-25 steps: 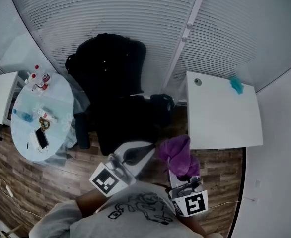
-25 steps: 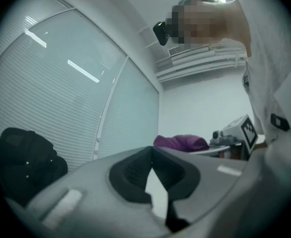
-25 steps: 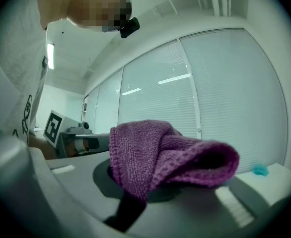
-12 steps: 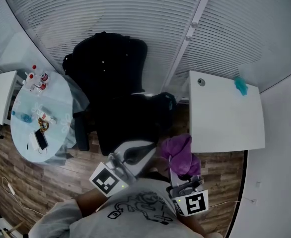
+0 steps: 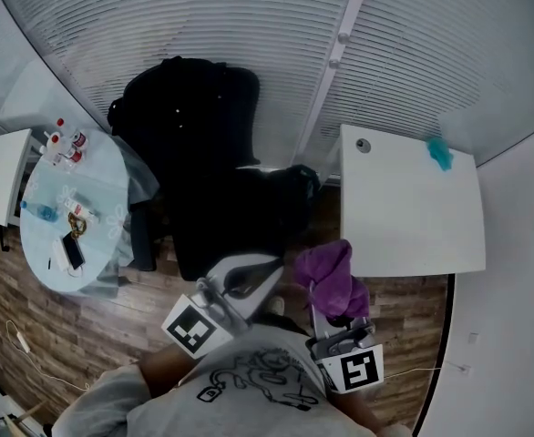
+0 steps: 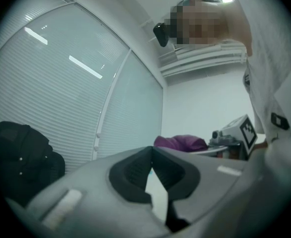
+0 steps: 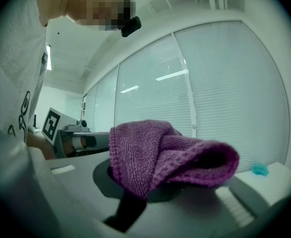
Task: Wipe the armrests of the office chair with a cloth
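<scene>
**Purple cloth held up, chair waiting**

A person is standing in front of a black office chair (image 5: pixel 208 176) and is holding a tool in each hand.

The right gripper (image 5: pixel 337 315) is pinching a purple cloth (image 5: pixel 329 276). In the right gripper view the cloth (image 7: pixel 160 155) is bunching up in a soft lump over the jaws, which are squeezing its lower part. The cloth is hanging in the air, close to the person's body. It is just beside the near corner of a white desk (image 5: pixel 408 212) and it is not touching the chair.

The left gripper (image 5: pixel 269 267) is pointing toward the chair seat. In the left gripper view its dark pads (image 6: pixel 130 170) are meeting at the tips, and there is nothing between them.

The chair is sitting by the big window blinds (image 5: pixel 185 16) on a wooden floor (image 5: pixel 66 326). One dark armrest (image 5: pixel 296 185) is sticking out on the desk side.

A small blue-green thing (image 5: pixel 440 154) is lying on the far edge of the desk. A round table (image 5: pixel 103 185) is standing left of the chair, with little bottles (image 5: pixel 66 144) and a phone (image 5: pixel 71 252) on it.
</scene>
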A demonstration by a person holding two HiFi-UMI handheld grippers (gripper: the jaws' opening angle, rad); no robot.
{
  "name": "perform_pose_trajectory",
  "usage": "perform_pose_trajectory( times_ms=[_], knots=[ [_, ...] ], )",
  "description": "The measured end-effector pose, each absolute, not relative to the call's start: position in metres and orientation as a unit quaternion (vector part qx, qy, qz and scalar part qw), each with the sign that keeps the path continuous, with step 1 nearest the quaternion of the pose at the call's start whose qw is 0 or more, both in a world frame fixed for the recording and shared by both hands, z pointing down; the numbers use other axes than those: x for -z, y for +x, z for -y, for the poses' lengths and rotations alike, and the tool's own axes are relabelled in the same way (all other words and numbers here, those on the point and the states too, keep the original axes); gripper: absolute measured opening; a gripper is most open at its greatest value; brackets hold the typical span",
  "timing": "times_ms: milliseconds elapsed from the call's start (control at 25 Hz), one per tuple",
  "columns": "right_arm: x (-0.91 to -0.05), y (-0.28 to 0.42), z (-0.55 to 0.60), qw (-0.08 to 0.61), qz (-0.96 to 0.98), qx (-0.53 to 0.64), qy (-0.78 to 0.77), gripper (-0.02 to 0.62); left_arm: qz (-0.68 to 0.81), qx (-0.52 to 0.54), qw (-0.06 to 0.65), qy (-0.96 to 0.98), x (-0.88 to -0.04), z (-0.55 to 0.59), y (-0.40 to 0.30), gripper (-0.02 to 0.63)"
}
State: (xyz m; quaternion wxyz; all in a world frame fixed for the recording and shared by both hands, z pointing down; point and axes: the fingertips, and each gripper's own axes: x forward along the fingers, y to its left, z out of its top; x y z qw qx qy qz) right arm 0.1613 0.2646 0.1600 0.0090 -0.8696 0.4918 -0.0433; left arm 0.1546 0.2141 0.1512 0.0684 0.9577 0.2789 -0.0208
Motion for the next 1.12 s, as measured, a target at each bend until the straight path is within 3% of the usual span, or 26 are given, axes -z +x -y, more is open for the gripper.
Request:
perform_pose_trajectory(
  times_ms=[760, 1120],
  knots=[
    [-0.215, 0.177, -0.284, 0.011, -0.504, 0.101, -0.858, 0.037, -0.267, -0.040, 0.077, 0.960, -0.212, -0.233, 0.173, 0.001],
    [-0.265, 0.208, -0.262, -0.019, -0.506, 0.118, -0.854, 0.037, -0.257, -0.066, 0.090, 0.960, -0.264, -0.204, 0.203, 0.001]
  ],
)
